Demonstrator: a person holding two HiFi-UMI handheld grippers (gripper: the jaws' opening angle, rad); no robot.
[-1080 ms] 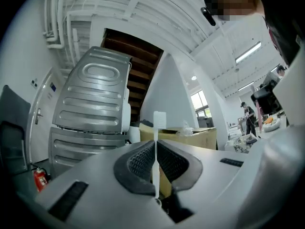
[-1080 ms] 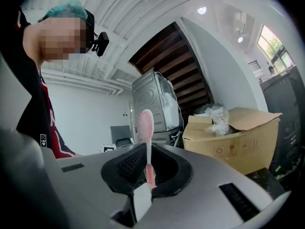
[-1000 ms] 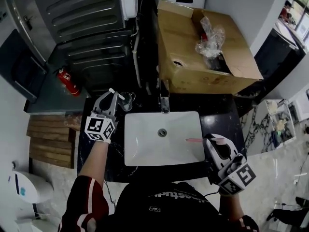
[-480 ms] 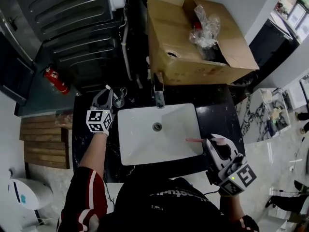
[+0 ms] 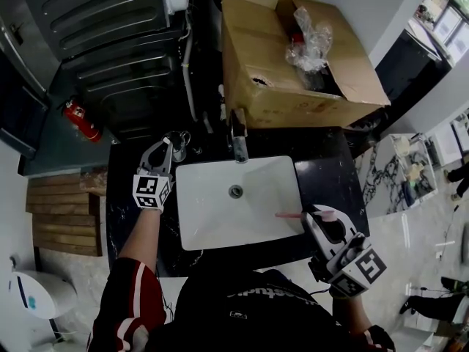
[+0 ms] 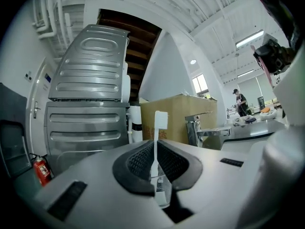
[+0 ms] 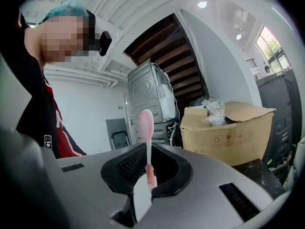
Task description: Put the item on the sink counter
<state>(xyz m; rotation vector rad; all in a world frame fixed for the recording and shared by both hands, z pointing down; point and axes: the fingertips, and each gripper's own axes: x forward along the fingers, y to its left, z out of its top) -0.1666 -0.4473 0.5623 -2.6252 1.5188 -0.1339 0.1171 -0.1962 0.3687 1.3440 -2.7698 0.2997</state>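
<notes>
My left gripper (image 5: 163, 151) is over the black counter (image 5: 326, 178), left of the white basin (image 5: 220, 222), and shut on a white toothbrush (image 6: 160, 121) that stands upright between the pads. A clear glass cup (image 5: 177, 139) stands just beyond its tips. At the basin's right front corner my right gripper (image 5: 314, 217) is shut on a pink toothbrush (image 5: 288, 215), whose head reaches left over the basin. In the right gripper view the pink toothbrush (image 7: 146, 128) rises from the jaws with its bristled head up.
A chrome faucet (image 5: 239, 147) stands behind the basin. A large open cardboard box (image 5: 293, 79) with a plastic bag fills the back of the counter. Grey metal appliances (image 5: 110, 42) and a red fire extinguisher (image 5: 80, 120) lie to the left.
The head camera has shifted, so the whole scene sits a little left and up. Both grippers keep their toothbrushes and stay about where they were beside the basin.
</notes>
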